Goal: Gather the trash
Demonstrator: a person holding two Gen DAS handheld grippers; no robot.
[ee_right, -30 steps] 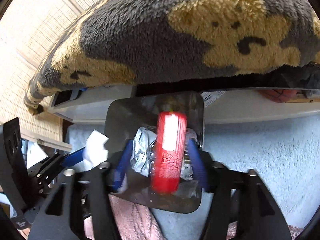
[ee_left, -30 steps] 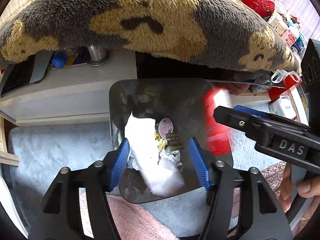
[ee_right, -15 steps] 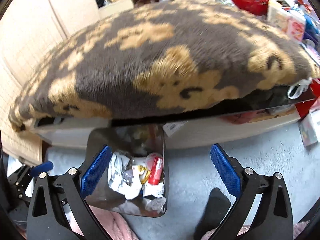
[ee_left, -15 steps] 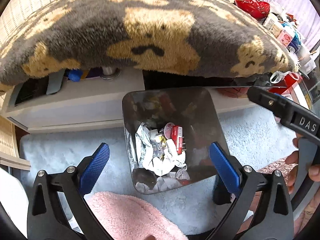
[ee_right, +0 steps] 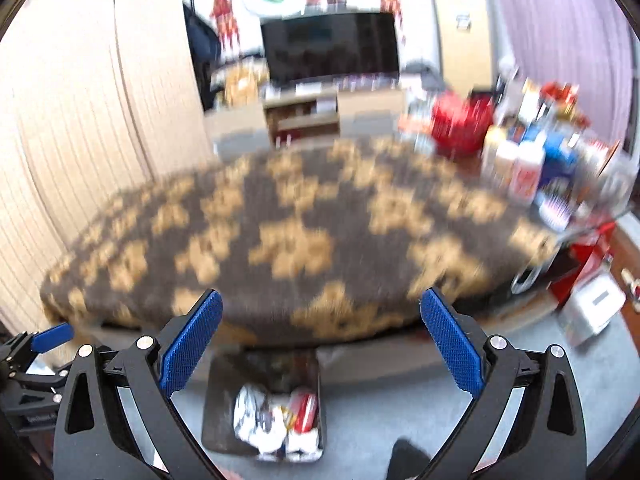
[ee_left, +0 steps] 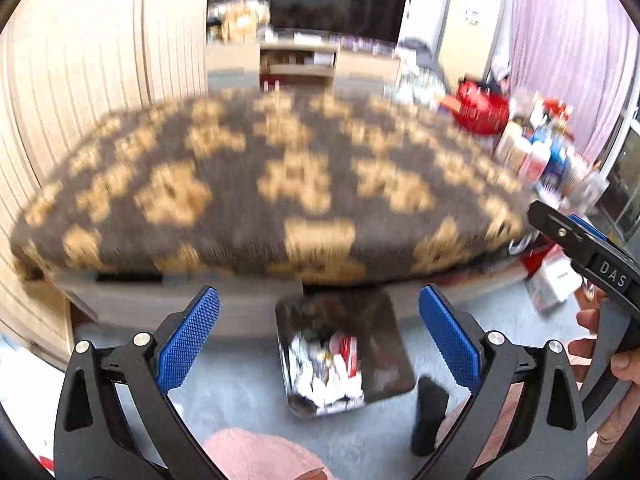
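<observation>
From the left wrist view, the left gripper [ee_left: 319, 330] is hanging above the floor with its blue pads spread wide and nothing between them, while the dark trash bin [ee_left: 394, 354] is sitting on the grey carpet [ee_left: 240, 392] below, just in front of the low table draped in a bear-patterned blanket [ee_left: 272, 184]. Crumpled paper and a red can [ee_left: 349, 354] are lying inside the bin, so that load looks delivered. The right gripper [ee_left: 576, 248] is poking in at the frame's right edge, a hand [ee_left: 616, 356] wrapped round its handle; the two tools are near each other, and I'd judge a careless swing could be knocking them together. From the right wrist view, the right gripper [ee_right: 321, 334] is likewise gaping and carrying nothing, the bin [ee_right: 218, 400] low in frame under the blanket's overhang. The picture is blurring, which makes spotting remaining litter hard. Bottles [ee_right: 520, 168] are crowding the table's far right end, and a hasty reach there could be toppling them; a low sweep could also be tipping the light bin.
</observation>
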